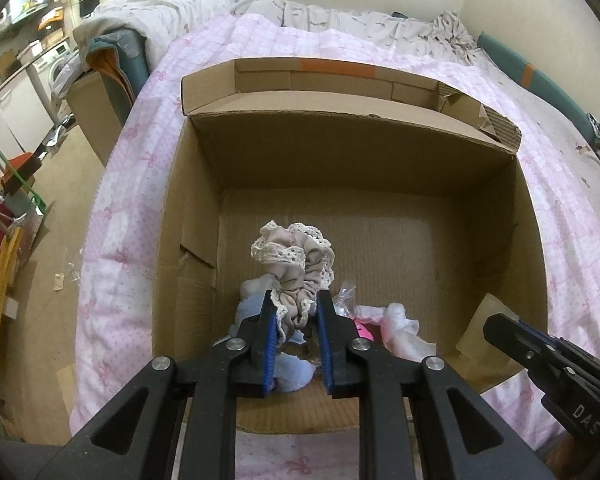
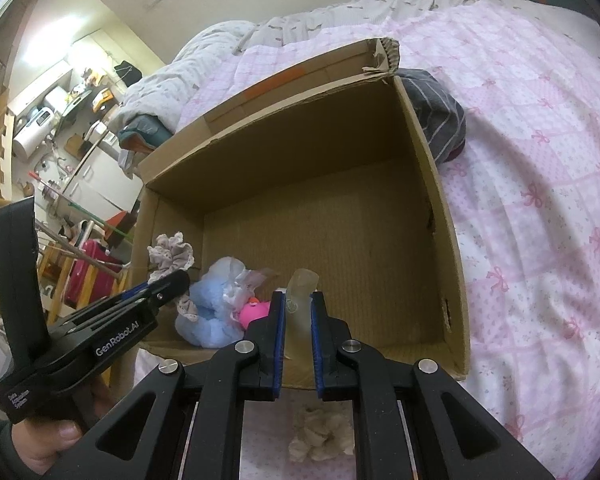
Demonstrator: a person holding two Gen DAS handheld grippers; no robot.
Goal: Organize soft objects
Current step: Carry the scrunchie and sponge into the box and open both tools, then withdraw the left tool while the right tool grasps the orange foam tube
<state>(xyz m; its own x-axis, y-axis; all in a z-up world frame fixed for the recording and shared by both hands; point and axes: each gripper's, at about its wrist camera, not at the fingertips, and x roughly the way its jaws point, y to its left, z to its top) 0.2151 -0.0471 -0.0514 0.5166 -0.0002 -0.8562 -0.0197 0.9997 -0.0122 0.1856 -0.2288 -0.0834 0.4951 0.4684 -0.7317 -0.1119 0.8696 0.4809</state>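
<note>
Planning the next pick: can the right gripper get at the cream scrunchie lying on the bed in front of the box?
Probably not yet. The right gripper is shut on a translucent soft piece over the cardboard box. The cream scrunchie lies uncovered below it, so the way looks free once the jaws are emptied.

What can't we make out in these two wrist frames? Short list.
- Pink toy: right wrist view, half hidden behind the right gripper; its shape is unclear.
- Pale translucent thing in the right gripper: lower part hidden by the fingers; cannot identify.
- Blue plush: left wrist view, mostly behind the left gripper and its scrunchie.
- Striped grey fabric: partly hidden by the cardboard box wall.
</note>
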